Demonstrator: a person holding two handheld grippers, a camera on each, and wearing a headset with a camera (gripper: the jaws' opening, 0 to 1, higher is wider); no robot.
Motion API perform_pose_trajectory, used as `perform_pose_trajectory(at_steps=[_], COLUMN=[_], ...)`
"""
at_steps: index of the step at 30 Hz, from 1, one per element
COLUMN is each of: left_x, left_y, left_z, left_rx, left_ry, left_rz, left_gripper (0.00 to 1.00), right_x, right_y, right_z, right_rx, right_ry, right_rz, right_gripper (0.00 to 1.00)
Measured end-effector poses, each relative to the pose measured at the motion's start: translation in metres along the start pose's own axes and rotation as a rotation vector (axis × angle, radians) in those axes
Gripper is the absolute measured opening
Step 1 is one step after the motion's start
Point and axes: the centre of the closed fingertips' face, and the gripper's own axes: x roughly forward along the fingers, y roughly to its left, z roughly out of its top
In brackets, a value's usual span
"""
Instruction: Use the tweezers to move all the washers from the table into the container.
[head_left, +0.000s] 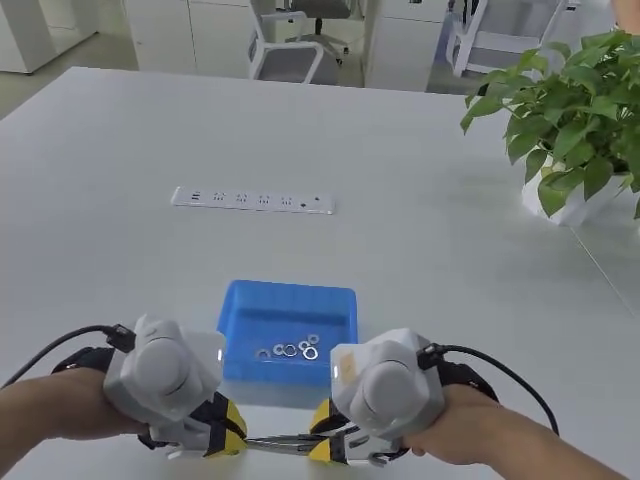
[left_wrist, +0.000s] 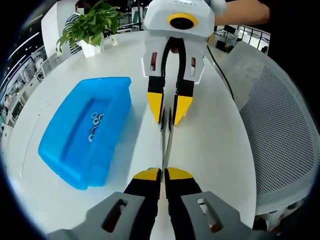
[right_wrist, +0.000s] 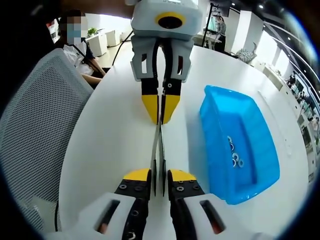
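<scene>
Both ends hidden between closed fingers, the slim metal tweezers are clamped by left gripper and right gripper.

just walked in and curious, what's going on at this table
A person holds a gripper in each hand, and the two point at each other low over the white table. The left gripper and the right gripper are both shut on one pair of tweezers, one at each end. Just beyond them stands a blue container with several washers lying in it.
</scene>
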Motion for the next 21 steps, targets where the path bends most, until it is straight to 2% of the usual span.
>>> perform_pose_trajectory(at_steps=[5, 9, 13, 16, 21], left_x=[-0.004, -0.011, -0.021, -0.031, -0.049], left_y=[0.001, 0.001, 0.003, 0.006, 0.009], left_z=[-0.003, -0.002, 0.0, 0.006, 0.009], left_rx=[-0.008, -0.043, -0.085, -0.116, -0.164], left_ry=[0.002, -0.023, -0.046, -0.083, -0.123], left_rz=[0.012, 0.016, 0.037, 0.062, 0.11], left_gripper=[0.09, 0.15, 0.23, 0.26, 0.34], right_x=[-0.006, -0.016, -0.029, -0.04, -0.06], right_y=[-0.001, -0.005, -0.012, -0.016, -0.023], right_z=[0.004, 0.007, 0.007, 0.006, 0.002], right_rx=[0.002, 0.013, 0.05, 0.098, 0.178], right_ry=[-0.008, -0.02, -0.035, -0.048, -0.095], right_rz=[-0.01, -0.036, -0.085, -0.115, -0.185], right_gripper=[0.19, 0.23, 0.27, 0.31, 0.38])
